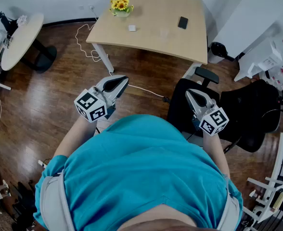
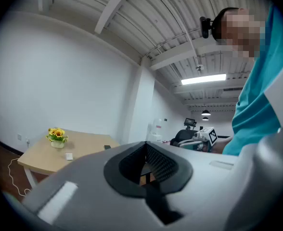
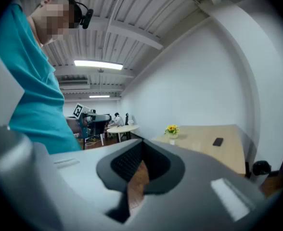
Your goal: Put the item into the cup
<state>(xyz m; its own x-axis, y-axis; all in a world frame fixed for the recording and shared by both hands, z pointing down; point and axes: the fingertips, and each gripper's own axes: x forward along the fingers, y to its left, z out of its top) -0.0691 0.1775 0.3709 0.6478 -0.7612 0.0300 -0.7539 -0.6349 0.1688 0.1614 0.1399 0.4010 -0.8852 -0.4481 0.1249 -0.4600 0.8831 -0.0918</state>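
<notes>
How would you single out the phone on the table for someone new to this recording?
Find the light wooden table at the top of the head view. Near its right side lies a flat black phone. It is the only dark thing there; the yellow flowers and small white block sit toward the left.

I wear a teal short-sleeved shirt (image 1: 146,167). My left hand-held gripper (image 1: 116,83) and right hand-held gripper (image 1: 195,96) have pale grey shells, black ribbed pads (image 2: 158,161), and each a white cube (image 1: 91,106) with black square markers.
</notes>
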